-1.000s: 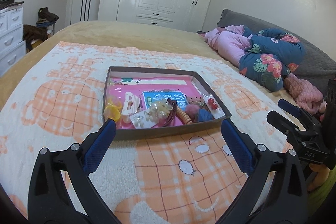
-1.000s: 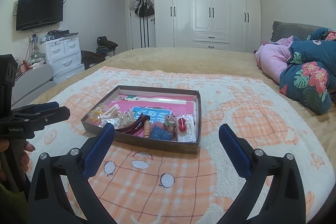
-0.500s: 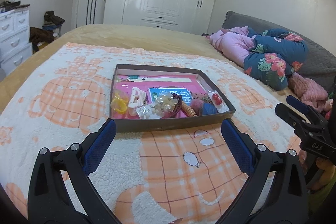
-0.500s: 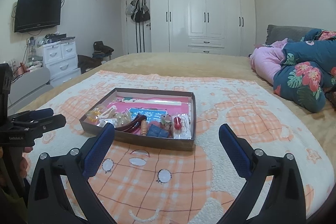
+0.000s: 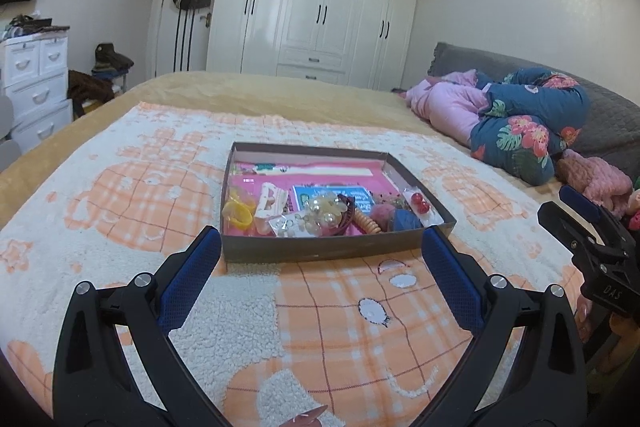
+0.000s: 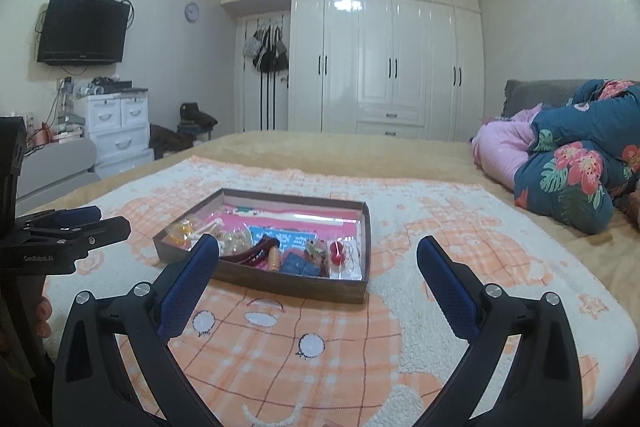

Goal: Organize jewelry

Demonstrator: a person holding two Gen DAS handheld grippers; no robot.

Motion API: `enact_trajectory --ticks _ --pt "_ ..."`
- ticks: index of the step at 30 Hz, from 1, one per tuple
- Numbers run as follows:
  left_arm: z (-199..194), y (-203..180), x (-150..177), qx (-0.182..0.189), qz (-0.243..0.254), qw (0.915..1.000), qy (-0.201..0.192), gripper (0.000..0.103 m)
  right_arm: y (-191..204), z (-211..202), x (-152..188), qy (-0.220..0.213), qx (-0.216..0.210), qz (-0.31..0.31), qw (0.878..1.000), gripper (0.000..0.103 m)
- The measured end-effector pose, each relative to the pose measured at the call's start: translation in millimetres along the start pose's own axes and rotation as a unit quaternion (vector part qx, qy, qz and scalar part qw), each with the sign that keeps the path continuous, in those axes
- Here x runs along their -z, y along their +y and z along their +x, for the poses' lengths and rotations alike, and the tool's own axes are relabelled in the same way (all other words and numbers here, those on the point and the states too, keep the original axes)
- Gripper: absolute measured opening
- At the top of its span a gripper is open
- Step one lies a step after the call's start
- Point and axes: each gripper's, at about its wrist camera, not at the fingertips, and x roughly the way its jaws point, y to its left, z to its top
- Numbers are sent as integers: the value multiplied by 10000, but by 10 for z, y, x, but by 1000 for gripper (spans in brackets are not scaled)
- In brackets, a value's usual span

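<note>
One shallow brown cardboard tray (image 5: 320, 249) sits on the orange-and-white plush blanket (image 5: 120, 211) spread over the bed; its floor is lined in pink, and the jewelry lies heaped toward the near wall. From the left wrist view, the tray holds a yellow ring-shaped piece (image 5: 239, 215) at its left end; a white hair clip (image 5: 271, 205) just beside it; a cluster of clear and pearly beads (image 5: 324, 213) near the middle; a dark red curved clip (image 5: 349, 217) touching the beads; an orange beaded band (image 5: 368, 223); a blue pouch (image 5: 404, 219) and a pink fluffy piece (image 5: 381, 211) side by side; and a small clear packet with two red beads (image 5: 420, 202) against the right wall. A blue printed card (image 5: 360, 195) lies flat under the pile.

The left gripper (image 5: 320, 259) hovers in front of the tray's near wall, blue-padded fingers (image 5: 192, 277) spread wide, grasping nothing; the right gripper (image 6: 318, 267) likewise stands released and empty, near the tray's front edge. Each gripper shows at the margin of the other's view, both clear of the tray. A folded floral quilt (image 5: 524, 123) rests well apart at the head of the bed.
</note>
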Motion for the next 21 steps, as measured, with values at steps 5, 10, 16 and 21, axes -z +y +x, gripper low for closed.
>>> enact_trajectory --ticks 5,10,16,21 --pt "-41 -60 42 -83 161 9997 -163 92 -13 -37 77 -210 101 111 9997 97" --pt "-58 -67 83 -39 149 9997 -198 92 -29 -17 99 -183 172 192 9995 97" --pt "-75 -70 95 -119 148 9995 -270 92 -37 3 126 -130 195 194 9995 97" --pt "-73 -72 101 -131 154 9994 -267 92 -7 0 139 -117 190 132 9997 97"
